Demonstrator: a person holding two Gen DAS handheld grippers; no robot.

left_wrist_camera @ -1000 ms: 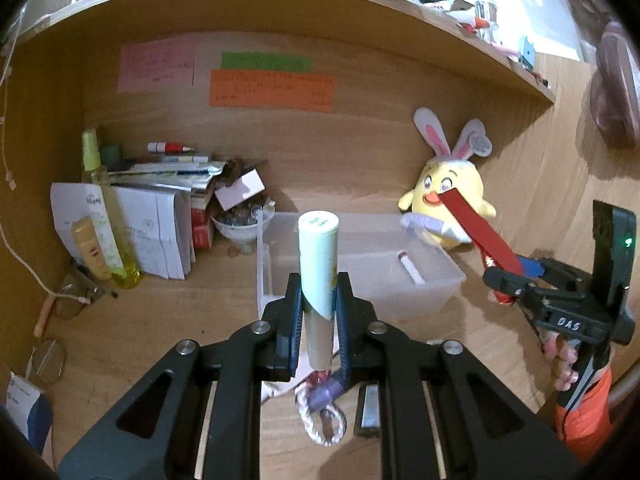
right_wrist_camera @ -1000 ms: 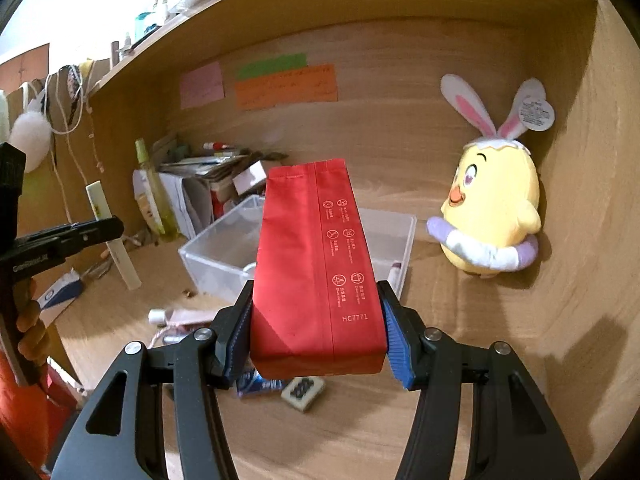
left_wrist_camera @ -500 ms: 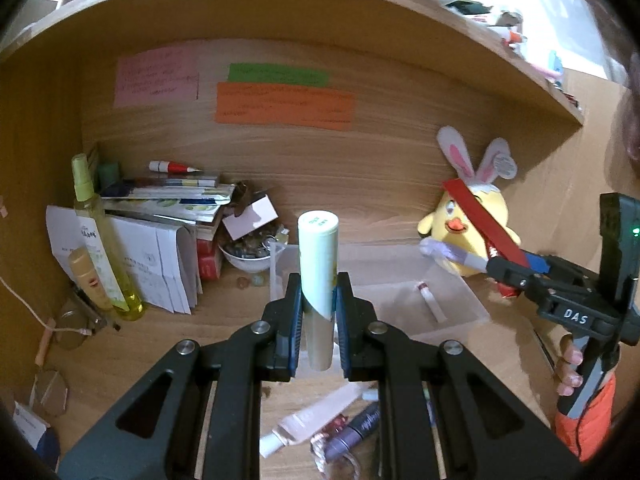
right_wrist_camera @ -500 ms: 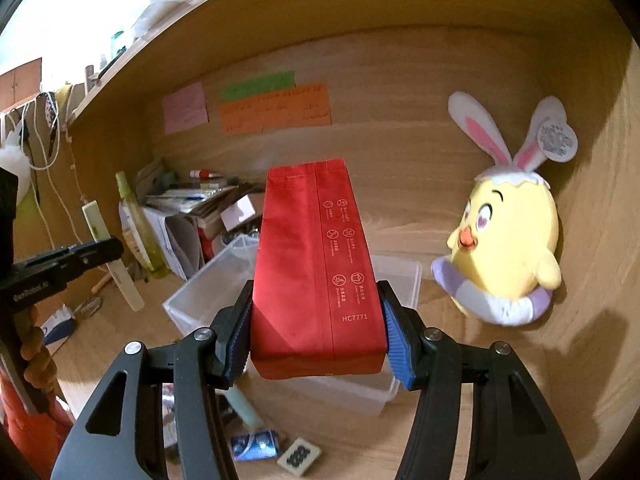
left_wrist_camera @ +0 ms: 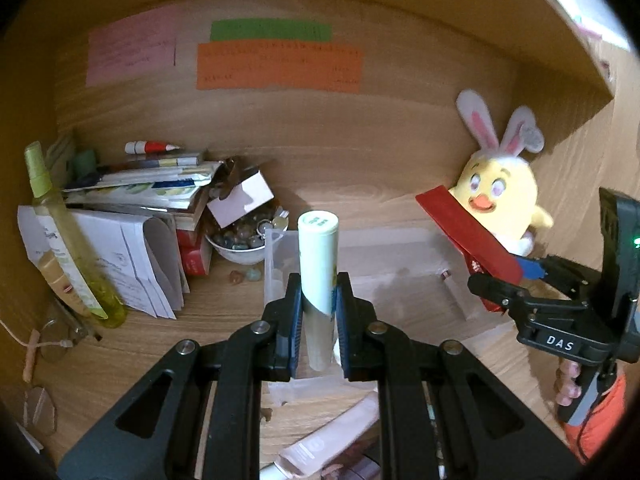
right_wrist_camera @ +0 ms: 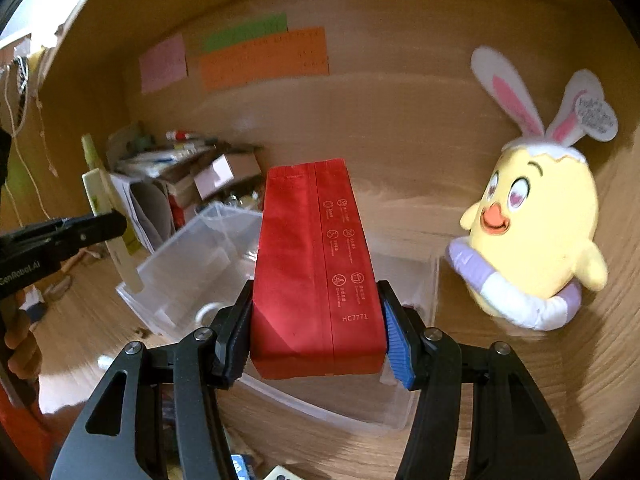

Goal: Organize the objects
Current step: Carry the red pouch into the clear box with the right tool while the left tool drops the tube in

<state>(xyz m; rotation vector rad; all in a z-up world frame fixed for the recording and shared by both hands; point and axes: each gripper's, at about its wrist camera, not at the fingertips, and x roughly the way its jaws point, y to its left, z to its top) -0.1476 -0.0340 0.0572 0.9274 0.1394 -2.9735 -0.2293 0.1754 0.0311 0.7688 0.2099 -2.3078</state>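
A pale green and white tube (left_wrist_camera: 318, 264) stands upright between the pads of my left gripper (left_wrist_camera: 318, 320), which is shut on it, just in front of the clear plastic bin (left_wrist_camera: 400, 248). My right gripper (right_wrist_camera: 316, 344) is shut on a red packet (right_wrist_camera: 316, 264) held over the clear plastic bin (right_wrist_camera: 192, 256). The left wrist view shows the red packet (left_wrist_camera: 464, 236) and right gripper (left_wrist_camera: 516, 280) at the right, above the bin's right side. In the right wrist view the left gripper (right_wrist_camera: 100, 226) with the tube (right_wrist_camera: 108, 216) appears at the left.
A yellow plush chick (right_wrist_camera: 532, 236) with bunny ears sits at the back right. Stacked papers and books (left_wrist_camera: 132, 208), a yellow spray bottle (left_wrist_camera: 68, 240) and a bowl of stones (left_wrist_camera: 240, 240) fill the left. A pink tube (left_wrist_camera: 328, 440) lies near the front. Coloured notes (left_wrist_camera: 276, 64) hang on the back wall.
Both grippers have moved forward into the shelf nook toward the bin, each keeping its grip. The bin, the plush and the back wall look closer.
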